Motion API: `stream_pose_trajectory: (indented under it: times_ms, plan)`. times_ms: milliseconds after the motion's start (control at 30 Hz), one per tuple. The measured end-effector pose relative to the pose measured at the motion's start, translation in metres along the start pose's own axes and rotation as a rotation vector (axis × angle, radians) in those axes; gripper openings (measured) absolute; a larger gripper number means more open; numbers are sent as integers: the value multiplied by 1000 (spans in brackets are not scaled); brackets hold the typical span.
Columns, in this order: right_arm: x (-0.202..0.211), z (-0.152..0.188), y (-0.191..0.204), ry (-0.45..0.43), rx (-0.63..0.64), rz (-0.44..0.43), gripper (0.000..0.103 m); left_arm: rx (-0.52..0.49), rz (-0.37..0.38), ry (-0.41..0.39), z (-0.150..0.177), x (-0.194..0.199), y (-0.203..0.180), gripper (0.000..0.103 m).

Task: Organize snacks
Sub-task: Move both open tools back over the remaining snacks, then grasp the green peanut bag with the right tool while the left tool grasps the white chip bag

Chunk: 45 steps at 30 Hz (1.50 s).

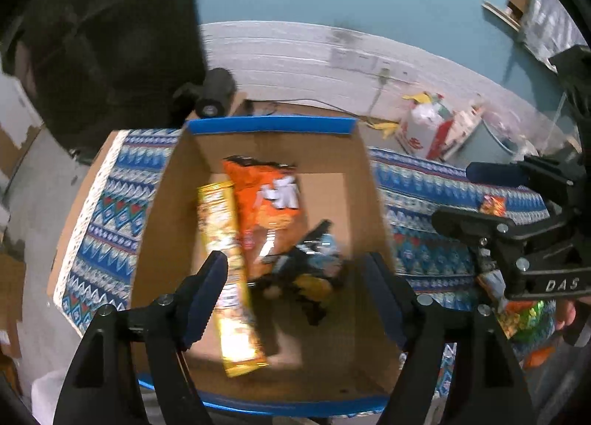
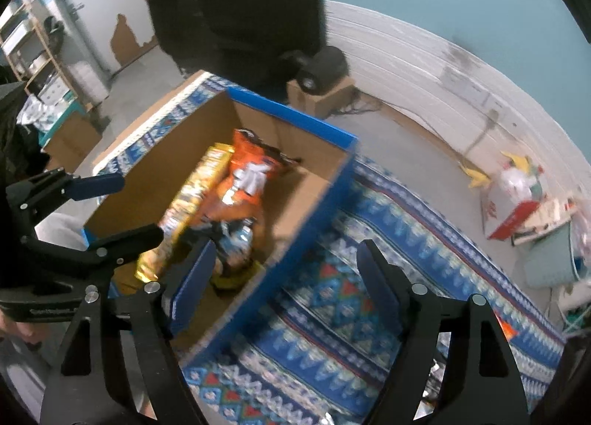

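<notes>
1. Your left gripper (image 1: pixel 295 281) hangs over the cardboard box (image 1: pixel 177 181), with its jaws spread wide and nothing between the pads – it is released.
2. Your right gripper (image 2: pixel 286 277) is also spread wide and empty; it hangs above the near right wall of the box and the patterned cloth (image 2: pixel 369 240), and its left finger (image 2: pixel 192 284) stands over the inside of the box.
3. In the left wrist view, the yellow snack pack (image 1: pixel 225 266) lies lengthwise on the box floor, from about 11 o'clock to about 6 o'clock of the box centre.
4. The orange chip bag (image 1: pixel 266 203) lies just beside the yellow one, on its right, and reaches toward 12 o'clock, to the far wall.
5. A dark snack packet (image 1: pixel 306 262) with light blue and yellow parts lies at about 5 o'clock from the orange bag and touches its lower end – the picture is blurred there, so the print cannot be read.
6. The box has a blue rim (image 1: pixel 269 126) and stands on the cloth.
7. More snack packets (image 1: pixel 524 318) lie on the cloth at 3 o'clock from the box, partly hidden behind your right gripper in the left wrist view
</notes>
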State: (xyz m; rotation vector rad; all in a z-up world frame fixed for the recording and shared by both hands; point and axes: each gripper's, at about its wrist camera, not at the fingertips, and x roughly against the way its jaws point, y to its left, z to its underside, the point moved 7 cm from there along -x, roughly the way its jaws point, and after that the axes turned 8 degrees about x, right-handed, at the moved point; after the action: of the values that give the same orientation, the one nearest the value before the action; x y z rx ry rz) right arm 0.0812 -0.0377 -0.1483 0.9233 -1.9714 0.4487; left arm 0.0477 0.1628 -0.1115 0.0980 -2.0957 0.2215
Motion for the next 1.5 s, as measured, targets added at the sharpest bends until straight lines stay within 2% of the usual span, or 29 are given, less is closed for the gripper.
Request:
stream_pose_trajectory:
  times_ms: [400,700,967,1267,1500]
  plan:
    - [46,63,-67,14,-120,73,79,-176,60,16,17,6,-80,80]
    - [69,117,-98,53,-170,115,79,-269,123,87,44,-3,-126,80]
    - [68,173,-102,125,-169,88,79,-367,153,162,83,-13,-161,80]
    - [51,249,-86,258,-75,27,79,-398,205,259,127,-30,-181,80]
    - [35,288,-78,335,-42,-16,76,-486,187,318,158,-45,-195,80]
